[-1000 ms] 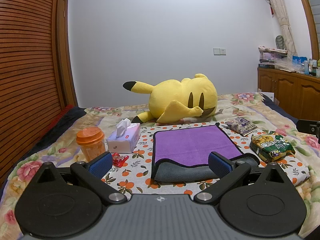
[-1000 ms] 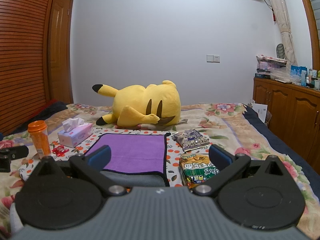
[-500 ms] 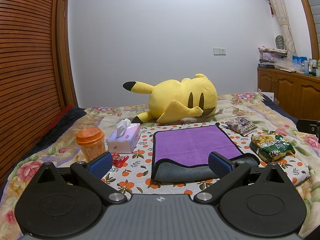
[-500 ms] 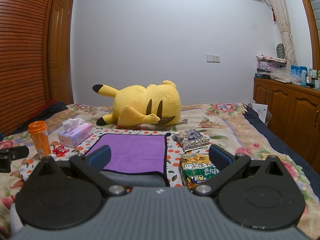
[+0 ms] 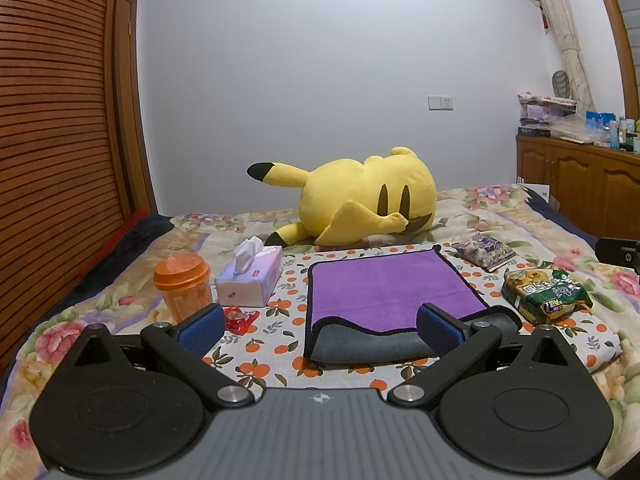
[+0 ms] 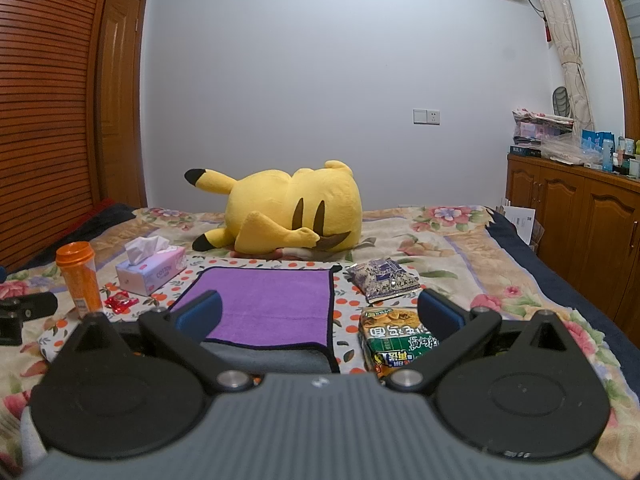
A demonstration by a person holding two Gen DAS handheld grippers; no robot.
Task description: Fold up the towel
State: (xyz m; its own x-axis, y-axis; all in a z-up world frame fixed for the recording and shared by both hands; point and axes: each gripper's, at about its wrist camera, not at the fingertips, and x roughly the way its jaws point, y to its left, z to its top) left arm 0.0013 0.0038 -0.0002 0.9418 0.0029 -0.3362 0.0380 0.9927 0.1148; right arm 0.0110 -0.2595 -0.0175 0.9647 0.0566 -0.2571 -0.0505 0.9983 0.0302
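Observation:
A purple towel (image 5: 384, 284) with a black hem and grey underside lies folded on an orange-dotted cloth (image 5: 276, 340) on the bed; its grey fold faces me. It also shows in the right wrist view (image 6: 272, 300). My left gripper (image 5: 320, 330) is open and empty, held just short of the towel's near edge. My right gripper (image 6: 320, 312) is open and empty, near the towel's right front corner and a green snack bag (image 6: 396, 340). Neither gripper touches the towel.
A yellow plush toy (image 5: 360, 208) lies behind the towel. A tissue box (image 5: 250, 282), an orange cup (image 5: 184, 286) and a red wrapper (image 5: 238, 316) sit left of it. A green snack bag (image 5: 544, 296) and a purple packet (image 5: 482, 250) sit right. Wooden cabinets (image 6: 576, 216) stand right.

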